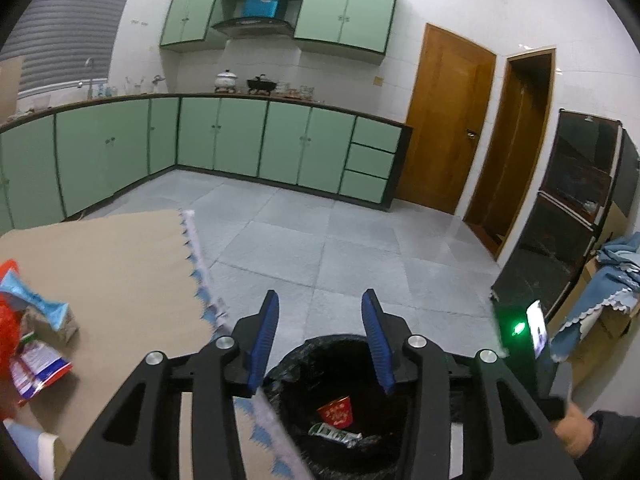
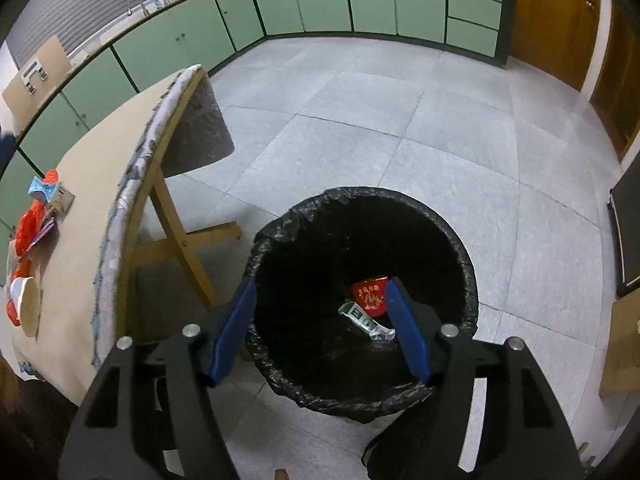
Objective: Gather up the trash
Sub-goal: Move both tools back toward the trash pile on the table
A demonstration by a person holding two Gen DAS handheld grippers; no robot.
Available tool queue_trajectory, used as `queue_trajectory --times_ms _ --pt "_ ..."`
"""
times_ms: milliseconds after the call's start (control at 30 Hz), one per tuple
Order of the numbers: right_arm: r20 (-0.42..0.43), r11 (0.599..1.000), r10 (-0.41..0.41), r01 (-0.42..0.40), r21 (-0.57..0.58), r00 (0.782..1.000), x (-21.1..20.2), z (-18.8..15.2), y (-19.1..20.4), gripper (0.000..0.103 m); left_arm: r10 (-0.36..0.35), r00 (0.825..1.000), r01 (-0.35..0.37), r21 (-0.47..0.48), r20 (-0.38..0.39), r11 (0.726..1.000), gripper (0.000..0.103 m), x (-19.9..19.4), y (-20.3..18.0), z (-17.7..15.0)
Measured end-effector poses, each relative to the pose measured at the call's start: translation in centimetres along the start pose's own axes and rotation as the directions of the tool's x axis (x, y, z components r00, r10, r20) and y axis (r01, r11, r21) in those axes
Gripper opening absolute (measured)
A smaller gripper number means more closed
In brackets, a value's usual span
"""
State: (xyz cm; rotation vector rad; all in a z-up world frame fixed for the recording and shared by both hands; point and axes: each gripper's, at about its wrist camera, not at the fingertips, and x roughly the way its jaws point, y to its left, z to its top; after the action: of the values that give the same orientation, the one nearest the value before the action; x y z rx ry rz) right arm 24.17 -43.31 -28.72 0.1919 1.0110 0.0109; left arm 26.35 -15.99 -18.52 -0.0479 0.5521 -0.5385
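one round bin with a crinkly black plastic bag (image 2: 468,276), holding one red paper cup (image 2: 370,298) and one green-white wrapper (image 2: 362,320) | more crumpled wrappers (image 1: 40,344) on the tan-cloth counter (image 1: 120,264) | grey tiled floor (image 2: 400,120), green cupboards (image 1: 240,140) | left gripper (image 1: 320,320) and right gripper (image 2: 320,308): jaws spread, pinching nothing

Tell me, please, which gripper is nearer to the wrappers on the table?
Left. The left gripper hovers open by the table edge, wrappers beside it; the right gripper hangs open over the bin.

cup (image 2: 370,295) in bin (image 2: 466,264) — table (image 2: 80,152) left
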Motion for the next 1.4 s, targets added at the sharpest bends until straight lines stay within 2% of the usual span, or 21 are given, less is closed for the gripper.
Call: queue_trajectory --times_ms 233,367,533,600,700,800,967,1167,1400 --pt "0.069 0.999 0.023 -0.021 -0.029 0.997 -3.2 1.0 2.6 0.065 0.082 0.994 -0.086 -0.059 -0.075 0.995 0.047 -2.7 3.0 -3.1" --pt "0.11 0.997 0.042 -0.035 -0.062 0.993 -5.9 1.0 4.9 0.065 0.116 0.99 -0.121 -0.065 -0.085 0.991 0.048 -5.0 4.1 -3.8" --pt "0.153 0.993 0.079 -0.064 -0.1 0.985 -9.3 0.1 8.1 0.067 0.168 0.981 -0.175 -0.065 -0.1 0.982 0.056 -8.3 4.7 -4.3" --pt "0.166 0.989 0.096 -0.074 -0.132 0.981 -10.4 -0.7 9.8 0.068 0.203 0.975 -0.21 -0.067 -0.094 0.975 0.067 -9.9 4.9 -4.5" --pt "0.171 0.979 0.123 -0.092 -0.181 0.977 -11.5 -1.7 12.5 0.068 0.273 0.959 -0.279 -0.082 -0.074 0.957 0.079 -12.9 5.9 -5.3" --pt "0.17 0.965 0.153 -0.11 -0.237 0.973 -12.2 -2.7 15.5 0.068 0.336 0.939 -0.342 -0.115 -0.072 0.933 0.083 -15.4 7.7 -6.5" --pt "0.151 0.946 0.203 -0.154 -0.285 0.967 -12.4 -3.3 19.1 0.069 0.441 0.891 -0.454 -0.166 -0.112 0.875 0.084 -18.8 11.7 -8.9" --pt "0.116 0.92 0.246 -0.194 -0.341 0.962 -11.6 -3.9 23.0 0.069 0.525 0.839 -0.543 -0.185 -0.143 0.819 0.085 -21.1 14.8 -9.8" --pt "0.091 0.888 0.313 -0.258 -0.382 0.945 -10.6 -4.6 26.4 0.069 0.581 0.798 -0.602 -0.176 -0.159 0.779 0.087 -22.7 16.6 -11.0"
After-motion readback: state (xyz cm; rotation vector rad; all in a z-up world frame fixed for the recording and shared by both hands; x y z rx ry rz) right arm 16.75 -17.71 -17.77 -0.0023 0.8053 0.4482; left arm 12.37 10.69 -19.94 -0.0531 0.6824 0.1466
